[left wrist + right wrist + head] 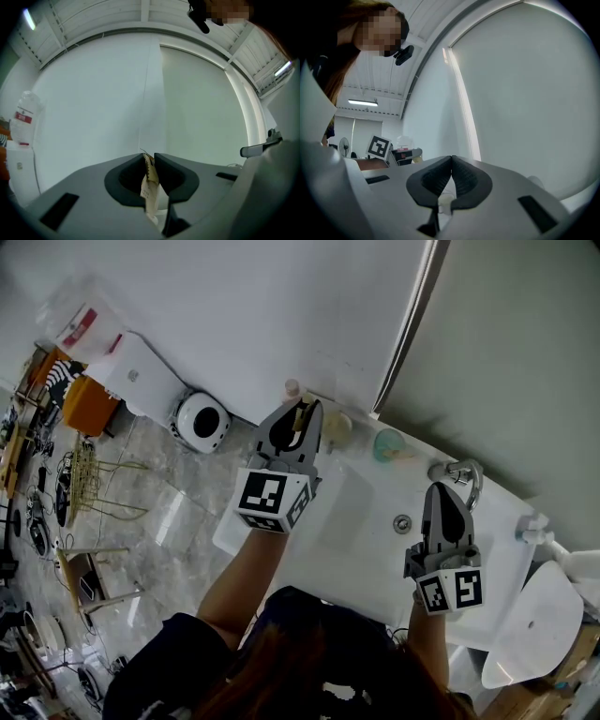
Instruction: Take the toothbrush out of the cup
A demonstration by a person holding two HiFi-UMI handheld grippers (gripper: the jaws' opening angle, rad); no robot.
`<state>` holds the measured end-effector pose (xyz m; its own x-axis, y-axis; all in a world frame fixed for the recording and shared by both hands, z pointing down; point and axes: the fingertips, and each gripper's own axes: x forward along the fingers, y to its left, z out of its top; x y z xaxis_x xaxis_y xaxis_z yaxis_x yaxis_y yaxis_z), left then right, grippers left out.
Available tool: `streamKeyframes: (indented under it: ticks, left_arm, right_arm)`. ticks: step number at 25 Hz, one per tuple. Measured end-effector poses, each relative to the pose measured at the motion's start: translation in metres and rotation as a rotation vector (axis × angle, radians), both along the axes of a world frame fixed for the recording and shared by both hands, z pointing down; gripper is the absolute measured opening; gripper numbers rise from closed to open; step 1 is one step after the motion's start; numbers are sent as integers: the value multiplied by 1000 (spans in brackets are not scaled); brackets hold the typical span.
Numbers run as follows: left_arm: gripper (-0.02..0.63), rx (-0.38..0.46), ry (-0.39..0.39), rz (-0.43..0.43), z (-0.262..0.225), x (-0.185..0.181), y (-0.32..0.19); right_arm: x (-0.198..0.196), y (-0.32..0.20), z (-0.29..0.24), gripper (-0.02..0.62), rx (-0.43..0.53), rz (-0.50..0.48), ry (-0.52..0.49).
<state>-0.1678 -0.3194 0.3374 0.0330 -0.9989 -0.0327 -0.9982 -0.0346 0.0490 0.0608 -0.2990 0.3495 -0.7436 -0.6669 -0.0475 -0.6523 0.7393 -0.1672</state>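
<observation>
White worktop (511, 563) with a sink, plain wall at the far side, tiled floor to the left.

- Left gripper (300, 407) is clamped on the toothbrush (150, 187), above the far left end of the worktop. The tan handle is pinched flat between the pads at the tips. Judgement: a tip pinch suits a thin stick and leaves the length free to slide up out of the cup (336, 427), which sits just to the right.
- No cup rim shows around the brush in the left gripper view, so it reads as clear of the cup.
- Long axis is roughly upright, running from the jaw tips downward. The bristle end can't be identified.
- Right gripper (441, 491) is closed and empty, hovering by the tap (459, 472). It is well apart from the brush, probably parked out of the way.
- A teal cup (387, 444) stands between cup and tap.
</observation>
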Motion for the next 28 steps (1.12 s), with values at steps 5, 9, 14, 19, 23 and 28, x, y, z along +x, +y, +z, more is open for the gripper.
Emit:
streamKeyframes:
  ticks: [5, 9, 14, 19, 23, 28]
  left_arm:
    - [72, 17, -1, 12, -17, 12, 37]
    - [72, 19, -47, -13, -27, 17, 69]
    - [72, -1, -75, -37, -28, 22, 99]
    - [72, -26, -81, -60, -21, 28, 121]
    - [72, -36, -84, -96, -21, 29, 135]
    - [72, -5, -104, -120, -27, 31, 146]
  right_arm:
    - [15, 9, -10, 15, 34, 13, -1]
    - [29, 17, -15, 15, 55, 28, 5]
    - [43, 27, -17, 15, 79, 35, 28]
    - [51, 35, -18, 15, 82, 26, 29]
    - [55, 38, -21, 15, 79, 5, 15]
    - [59, 41, -22, 15, 93, -29, -2]
